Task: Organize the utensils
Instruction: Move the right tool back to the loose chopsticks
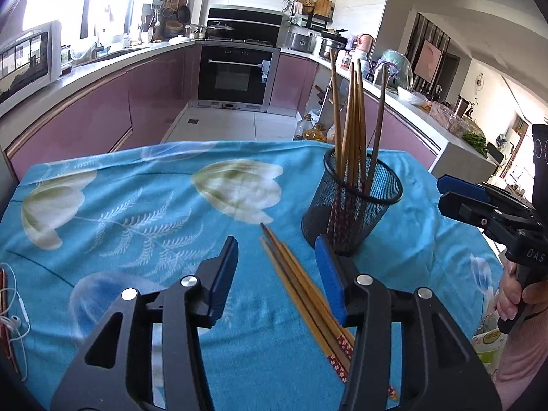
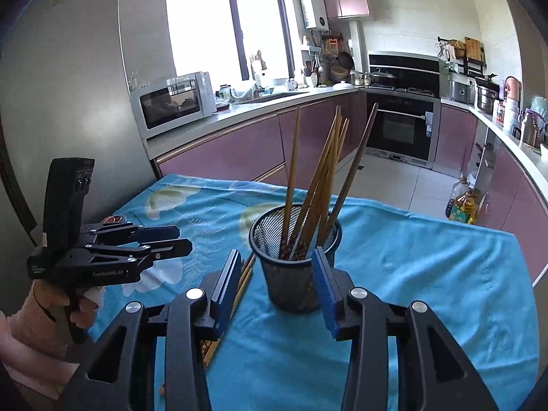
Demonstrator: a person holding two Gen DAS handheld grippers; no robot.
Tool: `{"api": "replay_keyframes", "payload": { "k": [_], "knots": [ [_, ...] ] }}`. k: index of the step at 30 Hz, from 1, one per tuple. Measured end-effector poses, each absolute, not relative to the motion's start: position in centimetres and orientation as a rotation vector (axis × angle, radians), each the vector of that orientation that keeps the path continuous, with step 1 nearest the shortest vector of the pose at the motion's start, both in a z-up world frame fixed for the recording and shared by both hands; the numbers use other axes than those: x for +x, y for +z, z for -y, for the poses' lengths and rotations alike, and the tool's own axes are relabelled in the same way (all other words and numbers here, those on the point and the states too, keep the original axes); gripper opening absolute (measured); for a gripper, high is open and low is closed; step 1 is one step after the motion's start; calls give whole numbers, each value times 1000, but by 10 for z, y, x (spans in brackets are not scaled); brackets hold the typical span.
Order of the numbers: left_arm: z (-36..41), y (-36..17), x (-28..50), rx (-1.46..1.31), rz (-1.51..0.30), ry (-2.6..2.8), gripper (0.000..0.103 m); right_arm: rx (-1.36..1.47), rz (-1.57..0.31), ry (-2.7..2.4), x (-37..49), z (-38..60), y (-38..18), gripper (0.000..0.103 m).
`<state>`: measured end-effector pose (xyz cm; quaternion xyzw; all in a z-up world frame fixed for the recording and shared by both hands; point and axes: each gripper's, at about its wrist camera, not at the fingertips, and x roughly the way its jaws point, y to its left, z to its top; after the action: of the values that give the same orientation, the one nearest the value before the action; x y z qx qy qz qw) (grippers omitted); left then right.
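I have both grippers low over the desk [image 1: 144,205], which is draped in a blue flowered cloth. The left gripper [image 1: 277,274] has its fingers [image 1: 224,274] spread with nothing pinched; a loose bundle of chopsticks [image 1: 301,291] lies flat on the cloth between them, nearer the right-hand finger, tips pointing away from me. The right gripper [image 2: 277,284] is also spread and empty, and the black mesh cup [image 2: 294,267] stands upright just ahead of its fingers [image 2: 323,291], already holding several chopsticks that lean outward at different angles. The loose bundle sits just beside the cup, to its left in the right wrist view. My worry is the grab on that bundle: the sticks lie tight together on soft cloth, so if I close without getting the pads low enough I could pinch only the top one or two and roll the rest apart, or catch a fold of fabric and drag the cloth and the cup with it. The cup looks light and top-heavy with those leaning sticks, and my left finger is near its base, so a sideways nudge could tip it. With both grippers this near each other, I also risk knocking them together.
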<state>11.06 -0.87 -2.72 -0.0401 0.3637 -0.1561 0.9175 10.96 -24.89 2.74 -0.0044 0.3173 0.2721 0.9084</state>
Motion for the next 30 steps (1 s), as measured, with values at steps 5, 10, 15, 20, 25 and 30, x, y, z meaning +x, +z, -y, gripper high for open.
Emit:
{"api": "replay_keyframes", "payload": {
  "k": [5,10,15,20,25,30],
  "knots": [
    [9,-50,96,-76,-801,-313,49,-13,-774,594,104,231,-8,41],
    [20,-67,89,-58,-842,-326,49,-29,-839,610,100,214,-32,41],
    [29,-79,88,-40,-880,-329,49,-28,-876,604,97,208,-45,41],
    [36,-88,87,-36,-908,-342,49,-12,-887,596,96,211,-51,41],
    [42,-94,86,-10,-917,-336,50,-7,-895,594,97,210,-53,41],
    [46,-95,86,16,-915,-328,50,-6,-903,600,96,210,-55,41]
  ]
}}
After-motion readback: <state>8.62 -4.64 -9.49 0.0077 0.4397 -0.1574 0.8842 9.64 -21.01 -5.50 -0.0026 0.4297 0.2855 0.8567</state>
